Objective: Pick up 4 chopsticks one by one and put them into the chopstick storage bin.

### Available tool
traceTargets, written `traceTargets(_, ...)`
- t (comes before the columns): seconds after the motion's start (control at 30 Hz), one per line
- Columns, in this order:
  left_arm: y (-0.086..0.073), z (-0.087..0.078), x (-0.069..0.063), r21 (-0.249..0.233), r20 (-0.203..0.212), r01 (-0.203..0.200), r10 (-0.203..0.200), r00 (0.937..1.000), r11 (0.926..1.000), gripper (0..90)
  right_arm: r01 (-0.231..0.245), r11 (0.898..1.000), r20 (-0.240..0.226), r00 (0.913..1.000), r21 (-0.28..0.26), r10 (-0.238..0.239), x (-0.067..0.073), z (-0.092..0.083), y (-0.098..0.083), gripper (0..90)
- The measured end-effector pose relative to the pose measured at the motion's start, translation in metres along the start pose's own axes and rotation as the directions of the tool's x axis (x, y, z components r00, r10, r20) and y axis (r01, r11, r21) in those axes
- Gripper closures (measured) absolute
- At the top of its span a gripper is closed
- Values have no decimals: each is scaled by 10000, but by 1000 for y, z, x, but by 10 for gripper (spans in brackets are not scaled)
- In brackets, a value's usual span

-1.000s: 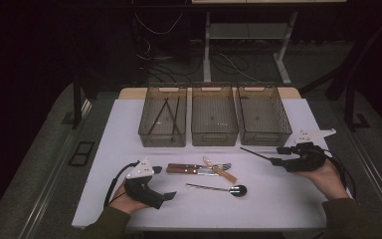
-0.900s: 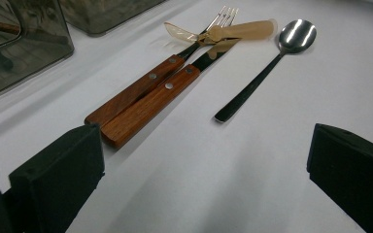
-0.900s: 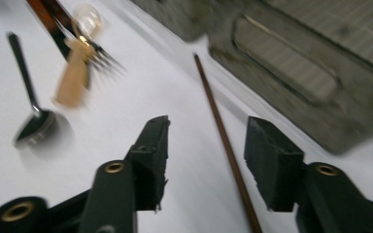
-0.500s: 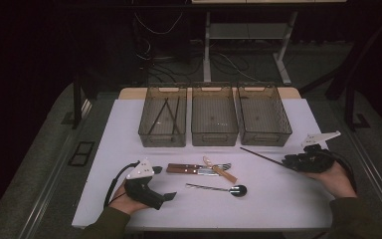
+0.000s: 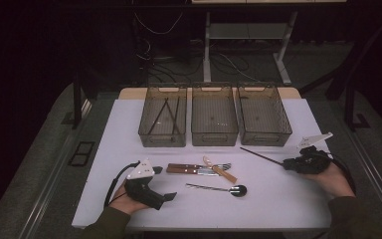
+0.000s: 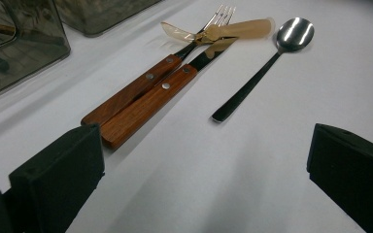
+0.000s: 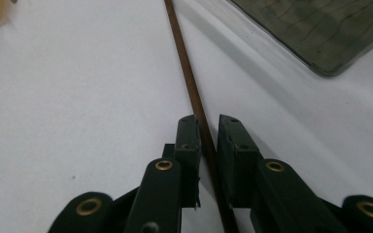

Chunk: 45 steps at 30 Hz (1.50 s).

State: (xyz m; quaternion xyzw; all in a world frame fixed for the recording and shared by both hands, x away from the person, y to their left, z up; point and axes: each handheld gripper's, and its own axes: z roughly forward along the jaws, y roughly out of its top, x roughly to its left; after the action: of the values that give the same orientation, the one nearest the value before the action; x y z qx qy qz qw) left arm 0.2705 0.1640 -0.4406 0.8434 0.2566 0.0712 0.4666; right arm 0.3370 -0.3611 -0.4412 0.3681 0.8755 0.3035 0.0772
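Note:
A thin brown chopstick [image 5: 261, 155] [image 7: 184, 63] lies on the white table in front of the right bin. My right gripper [image 5: 284, 164] [image 7: 207, 121] rests low on the table with the chopstick's near end between its jaws. The jaws have just been closing; a sliver of gap still shows on one side of the stick. My left gripper [image 5: 171, 196] [image 6: 206, 150] sits open on the table at the front left, with nothing between its jaws. It points at the cutlery in the middle.
Two wooden-handled pieces [image 5: 186, 170] [image 6: 141, 92], a beige plastic utensil [image 5: 220, 170] [image 6: 233, 29] and a steel spoon [image 5: 219, 188] [image 6: 262, 73] lie mid-table. Three smoky bins stand behind: the left bin [image 5: 161, 140] holds chopsticks [image 5: 166, 114], beside the middle bin [image 5: 214, 140] and right bin [image 5: 264, 138].
My right gripper sank onto the table and its jaws narrowed around the chopstick's near end. The left gripper and the cutlery stayed put.

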Motion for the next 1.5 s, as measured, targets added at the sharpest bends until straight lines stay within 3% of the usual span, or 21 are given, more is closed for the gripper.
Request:
traceTargets(0.33, 0, 0, 0, -13, 10, 22, -22, 10000, 10000, 0, 699, 9975, 219, 9973, 75, -701, 6, 0, 0, 830)
traceTargets(0.8, 0, 0, -1, -4, 14, 21, -21, 10000, 10000, 0, 1156, 9931, -491, 9922, 172, -1147, 13, 0, 0, 852)
traceTargets(1.07, 0, 0, -1, -25, 22, 24, -24, 10000, 10000, 0, 1048, 9943, -751, 9918, 195, -1030, 16, -2, 0, 853)
traceTargets(1.5, 0, 0, -1, -6, 41, 21, -21, 10000, 10000, 0, 849, 9954, -1030, 9907, -454, -892, 17, -12, 3, 852)
